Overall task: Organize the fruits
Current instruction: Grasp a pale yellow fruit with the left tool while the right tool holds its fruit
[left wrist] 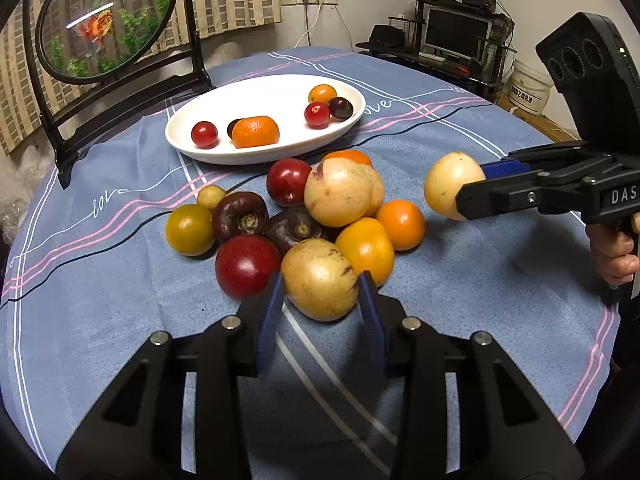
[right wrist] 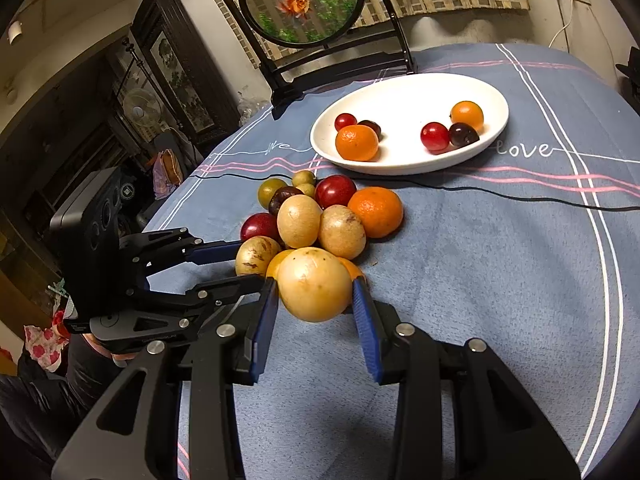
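A pile of fruits (left wrist: 320, 216) lies on the blue tablecloth: yellow round fruits, red plums, dark purple fruits, oranges, greenish ones. My left gripper (left wrist: 322, 292) has its blue pads on both sides of the nearest yellow fruit (left wrist: 320, 280), which rests on the cloth at the pile's front edge; the same fruit shows in the right wrist view (right wrist: 256, 256). My right gripper (right wrist: 316, 288) is shut on another yellow fruit (right wrist: 314, 284) and holds it above the cloth, right of the pile (left wrist: 450, 184). A white oval plate (left wrist: 256, 92) behind the pile holds several small fruits.
A round goldfish screen on a black stand (left wrist: 108, 20) stands at the table's back left, close to the plate. Bare cloth (left wrist: 500, 280) lies right of the pile. A desk with a monitor (left wrist: 456, 32) is beyond the table.
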A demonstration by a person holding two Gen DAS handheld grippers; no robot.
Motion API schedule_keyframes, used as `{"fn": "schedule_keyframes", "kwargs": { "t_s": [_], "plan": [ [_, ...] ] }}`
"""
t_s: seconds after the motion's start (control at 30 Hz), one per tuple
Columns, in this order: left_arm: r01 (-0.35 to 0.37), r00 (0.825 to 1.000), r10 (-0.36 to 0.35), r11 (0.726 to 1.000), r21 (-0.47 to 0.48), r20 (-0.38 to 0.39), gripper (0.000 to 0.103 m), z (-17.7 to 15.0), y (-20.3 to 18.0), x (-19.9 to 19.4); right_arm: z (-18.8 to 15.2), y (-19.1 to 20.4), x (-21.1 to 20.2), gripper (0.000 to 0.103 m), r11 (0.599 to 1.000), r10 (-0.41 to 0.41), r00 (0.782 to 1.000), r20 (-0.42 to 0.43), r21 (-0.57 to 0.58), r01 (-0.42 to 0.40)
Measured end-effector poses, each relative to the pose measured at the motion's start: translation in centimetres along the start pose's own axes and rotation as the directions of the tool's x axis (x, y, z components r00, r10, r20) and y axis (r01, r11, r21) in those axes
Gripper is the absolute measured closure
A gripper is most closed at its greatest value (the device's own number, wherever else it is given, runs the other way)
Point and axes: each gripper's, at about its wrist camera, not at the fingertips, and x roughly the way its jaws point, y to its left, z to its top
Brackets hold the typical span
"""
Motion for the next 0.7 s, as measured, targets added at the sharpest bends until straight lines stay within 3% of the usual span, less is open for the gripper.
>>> {"fn": "schedule_keyframes", "kwargs": {
  "t_s": [0.37, 0.53, 0.7],
  "plan": [
    [0.022, 0.999, -0.020, 0.998, -0.058, 0.043, 0.071, -0.8, 0.4, -1.5, 0.2, -0.1, 0.3, 0.064, 1.000, 0.008, 1.000, 0.001, -0.001, -0.008],
    [0.004, 1.000, -0.003, 0.999, -0.034, 0.014, 0.066, -0.9, -0.2, -1.0, 0.2, -0.4, 0.5, 0.064, 1.000, -0.004, 1.000, -0.008, 0.004, 0.004],
    [0.007, 0.998, -0.011, 0.998, -0.066, -0.067, 0.060, -0.9, 0.2, 0.6, 0.1, -0.2, 0.6, 0.064, 1.000, -0.011, 1.000, -0.014, -0.004, 0.011]
  ]
}}
